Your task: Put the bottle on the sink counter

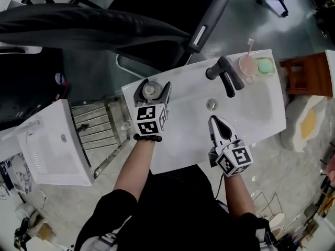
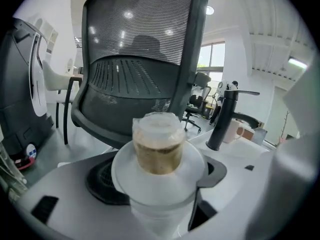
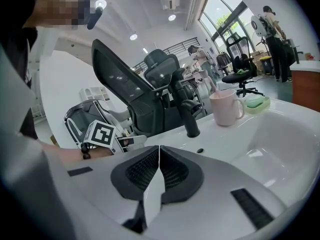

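Observation:
A white bottle [image 1: 150,90] with a clear cap over brownish contents [image 2: 159,144] sits between the jaws of my left gripper [image 1: 153,89], at the far left corner of the white sink counter [image 1: 180,82]. In the left gripper view the jaws [image 2: 157,181] stand wide, with their black pads against the bottle's white shoulder. Whether the bottle's base rests on the counter is hidden. My right gripper [image 1: 215,122] hangs over the front of the basin, shut with nothing in it [image 3: 159,151].
A black faucet [image 1: 225,73] [image 3: 187,114], a pink mug [image 1: 247,64] [image 3: 225,106] and a green soap dish [image 1: 265,66] stand along the counter's back. A black mesh chair [image 1: 157,30] is behind it. A second white sink [image 1: 52,145] and a wire rack [image 1: 99,127] are to the left.

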A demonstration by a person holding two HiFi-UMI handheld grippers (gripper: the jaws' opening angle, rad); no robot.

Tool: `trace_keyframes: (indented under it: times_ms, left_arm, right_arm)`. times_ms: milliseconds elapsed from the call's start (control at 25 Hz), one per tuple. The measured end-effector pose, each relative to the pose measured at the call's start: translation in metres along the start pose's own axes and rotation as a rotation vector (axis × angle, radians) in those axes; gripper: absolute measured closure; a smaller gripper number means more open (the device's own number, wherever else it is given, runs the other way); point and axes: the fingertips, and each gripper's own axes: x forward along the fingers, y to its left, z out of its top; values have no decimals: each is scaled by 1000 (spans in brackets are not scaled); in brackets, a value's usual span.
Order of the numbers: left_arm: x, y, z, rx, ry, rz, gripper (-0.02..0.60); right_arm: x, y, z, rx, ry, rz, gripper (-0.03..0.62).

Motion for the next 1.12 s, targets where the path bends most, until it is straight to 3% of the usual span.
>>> trace_keyframes:
  times_ms: [400, 600, 1120]
  left_arm:
    - [8, -2, 3, 93, -3, 33, 225]
    - [9, -9, -5, 242, 27, 34, 224]
    - [-6, -9, -9, 172, 25, -115, 166]
  right_arm:
    - [6, 8, -6, -23, 25, 7, 563]
    - [4, 11, -10, -27, 27, 1, 563]
    - [-12, 27, -1, -19, -35, -19, 563]
